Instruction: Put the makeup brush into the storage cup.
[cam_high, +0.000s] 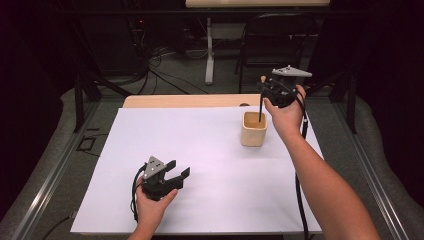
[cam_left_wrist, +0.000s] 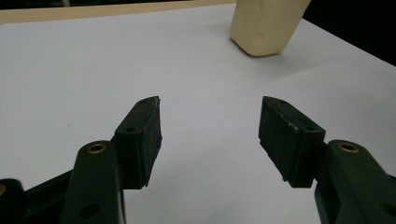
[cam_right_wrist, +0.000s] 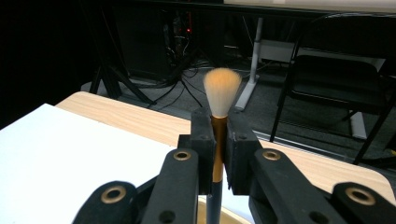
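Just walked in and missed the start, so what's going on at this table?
A person works with a gripper in each hand. The right gripper is shut on a makeup brush, held upright with bristles up and its dark handle reaching down into the beige cup on the white table cover. The left gripper rests open on the cover nearer the person, holding nothing.

Only the beige cup (cam_high: 254, 131) stands on the white sheet (cam_high: 200, 150); elsewhere passage is open.
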